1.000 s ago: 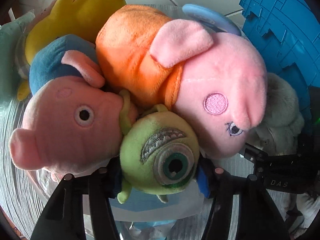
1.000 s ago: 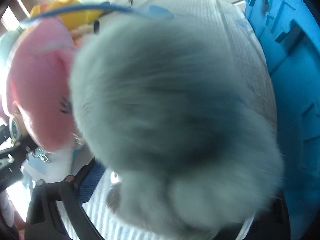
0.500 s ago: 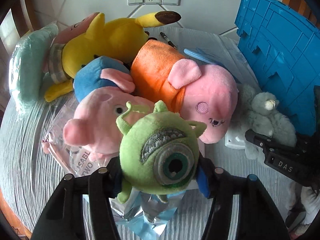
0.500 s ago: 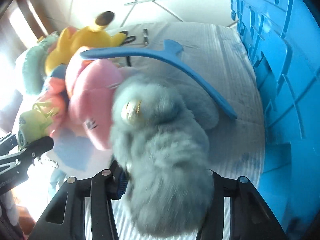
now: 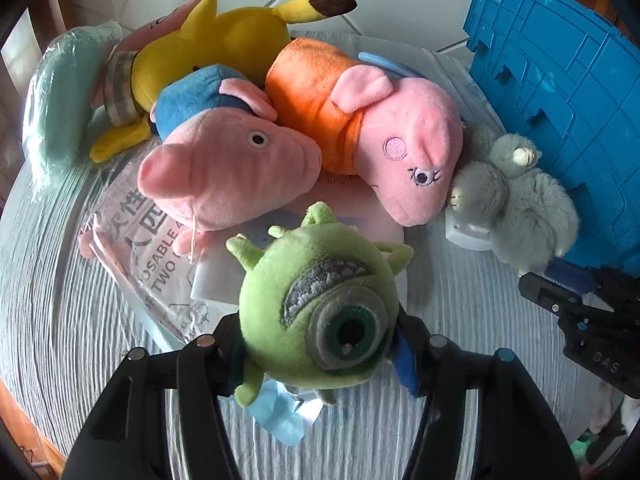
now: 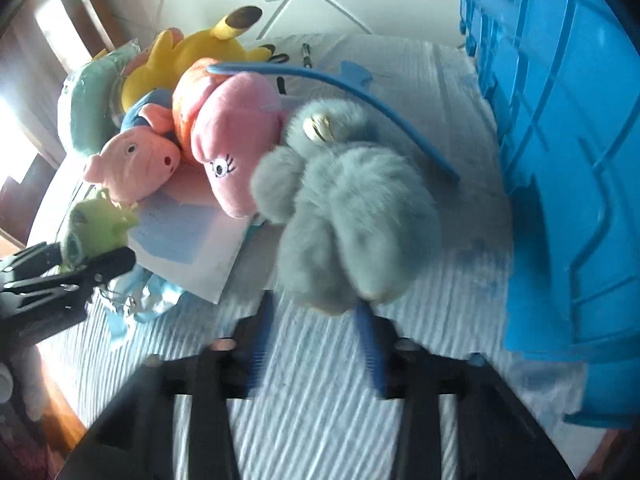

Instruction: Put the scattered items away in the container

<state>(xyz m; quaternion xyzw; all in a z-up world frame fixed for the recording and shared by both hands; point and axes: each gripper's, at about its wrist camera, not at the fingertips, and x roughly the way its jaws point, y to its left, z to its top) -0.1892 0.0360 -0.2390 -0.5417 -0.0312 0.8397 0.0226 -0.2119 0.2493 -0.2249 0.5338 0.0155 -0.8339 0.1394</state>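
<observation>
my left gripper (image 5: 320,344) clamps the green toy (image 5: 320,312) at lower centre of the left view, clear of the table (image 5: 60,300). my right gripper (image 6: 316,320) has just been opening; the grey toy (image 6: 352,216) sits at its tips, mid-frame, but blur hides whether the pads press it. the blue container (image 6: 560,160) fills the right edge of both views.

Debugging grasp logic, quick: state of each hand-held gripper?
Left hand-held gripper: closed on the green one-eyed plush.
Right hand-held gripper: open, jaws just opening; grey plush at its tips, unclamped.
</observation>
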